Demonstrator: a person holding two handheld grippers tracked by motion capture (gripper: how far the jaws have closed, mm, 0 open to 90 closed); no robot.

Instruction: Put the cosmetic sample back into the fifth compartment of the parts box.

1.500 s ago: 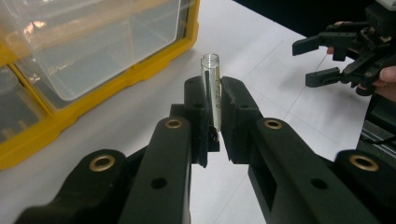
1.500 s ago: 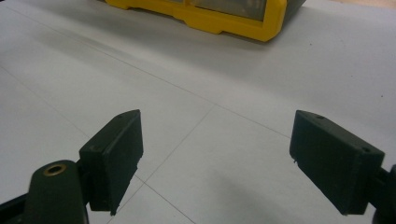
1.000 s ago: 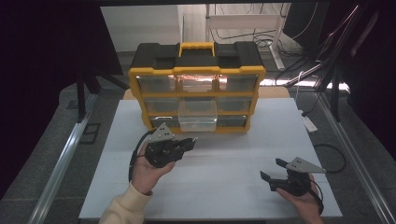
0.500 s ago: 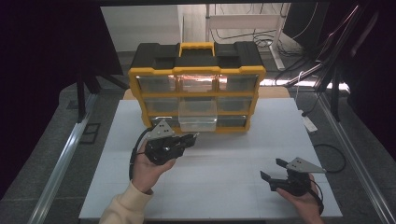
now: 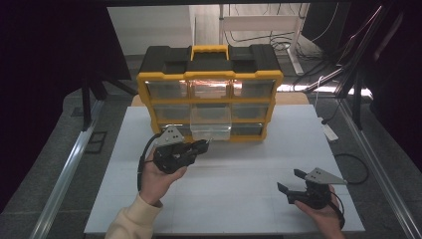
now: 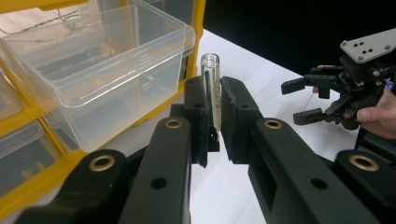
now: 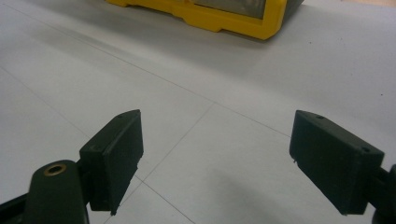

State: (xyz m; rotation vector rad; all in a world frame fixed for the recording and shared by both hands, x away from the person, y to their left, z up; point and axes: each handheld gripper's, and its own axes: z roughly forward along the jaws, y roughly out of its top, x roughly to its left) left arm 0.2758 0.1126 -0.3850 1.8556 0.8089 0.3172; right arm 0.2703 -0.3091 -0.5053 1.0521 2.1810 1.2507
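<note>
High view: the left gripper (image 5: 201,145) is hovering right in front of the pulled-out clear drawer (image 5: 211,123) of the yellow-and-black organizer (image 5: 209,89), with the tip almost at the drawer's front edge. The right gripper (image 5: 293,181) is sitting low near the counter (image 5: 239,169), well apart from everything. I count two grippers, one organizer and one drawer pulled out. Compared with a second ago, the left hand is sitting a touch closer to the drawer, while the right one is staying put.

Left gripper view: the jaws are clamping a single glass vial (image 6: 211,88), upright between the pads, its open mouth poking above them, just beside the drawer's (image 6: 107,70) corner.

Right gripper view: the jaws are standing wide apart, gripping nothing, above bare counter (image 7: 210,112).
</note>
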